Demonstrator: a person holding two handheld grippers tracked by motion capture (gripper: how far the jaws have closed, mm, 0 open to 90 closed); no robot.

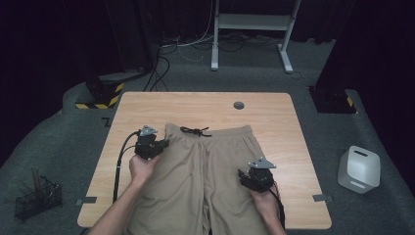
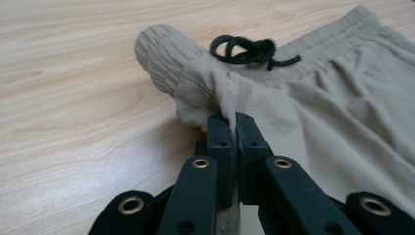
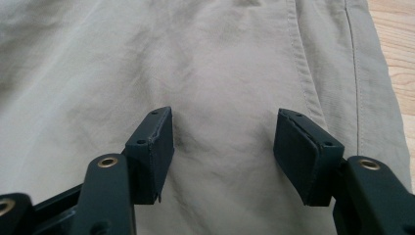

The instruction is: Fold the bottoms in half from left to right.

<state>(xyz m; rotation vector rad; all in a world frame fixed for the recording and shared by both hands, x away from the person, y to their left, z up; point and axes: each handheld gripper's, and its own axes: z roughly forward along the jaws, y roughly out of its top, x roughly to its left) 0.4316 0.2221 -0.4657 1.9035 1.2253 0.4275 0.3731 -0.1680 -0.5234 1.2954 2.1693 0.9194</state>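
Beige shorts point(image 1: 205, 166) lie flat on the wooden table point(image 1: 205, 103), waistband at the far side, with a black drawstring point(image 1: 195, 131) knotted at the middle. My left gripper point(image 1: 164, 144) is at the waistband's left corner. In the left gripper view its jaws are shut on a pinch of the shorts' fabric point(image 2: 215, 93), lifted off the table beside the drawstring point(image 2: 249, 50). My right gripper point(image 1: 243, 175) rests over the right leg of the shorts. In the right gripper view the right gripper point(image 3: 222, 142) stands open, its pads apart over the cloth point(image 3: 220, 73).
A round cable hole point(image 1: 239, 105) sits near the table's far edge. On the floor stand a white box point(image 1: 358, 169) at the right and a wire basket point(image 1: 36, 198) at the left. A white desk frame point(image 1: 254, 29) stands behind.
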